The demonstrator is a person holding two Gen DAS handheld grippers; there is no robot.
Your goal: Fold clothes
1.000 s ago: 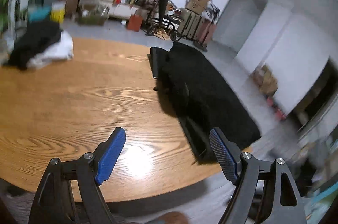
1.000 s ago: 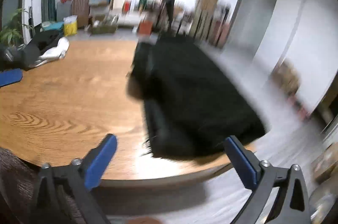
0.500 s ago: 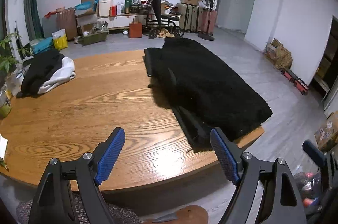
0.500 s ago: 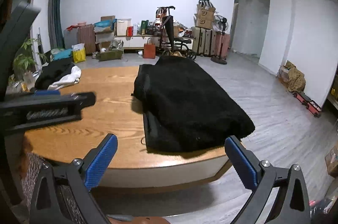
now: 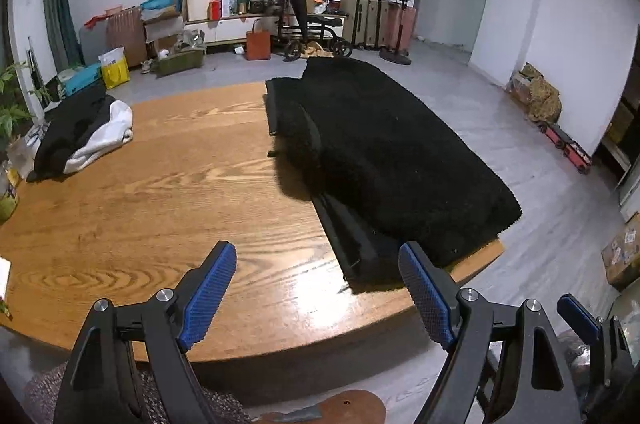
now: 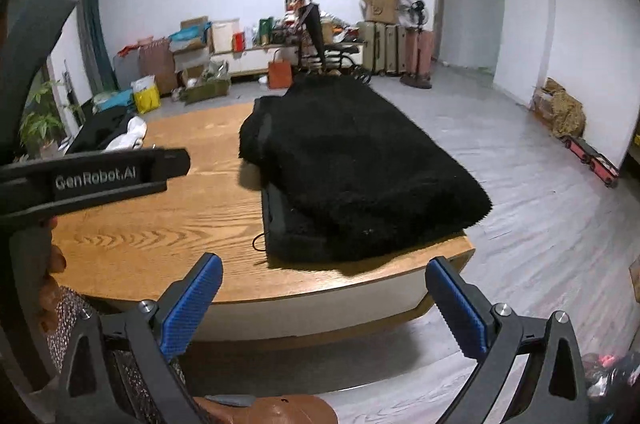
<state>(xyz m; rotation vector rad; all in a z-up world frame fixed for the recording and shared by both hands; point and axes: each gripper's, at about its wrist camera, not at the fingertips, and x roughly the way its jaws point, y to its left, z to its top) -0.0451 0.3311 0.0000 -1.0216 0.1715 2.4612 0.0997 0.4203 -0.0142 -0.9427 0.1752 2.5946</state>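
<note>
The left gripper (image 5: 316, 288) has its blue ribbed pads spread wide with nothing between them; it hangs above the near edge of the oval wooden table (image 5: 160, 191). The right gripper (image 6: 324, 298) is just as wide apart and empty, held off the table's edge over the grey floor (image 6: 540, 207). Neither touches any cloth.

The folded black fleece garment (image 5: 392, 151) lies on the right end of the table, its fuzzy upper layer resting on a smoother black layer that shows along the near side (a thin cord pokes out there). At the far left end sits a heap of black and white clothes (image 5: 80, 131). No container on the table is clear enough to describe.
</note>
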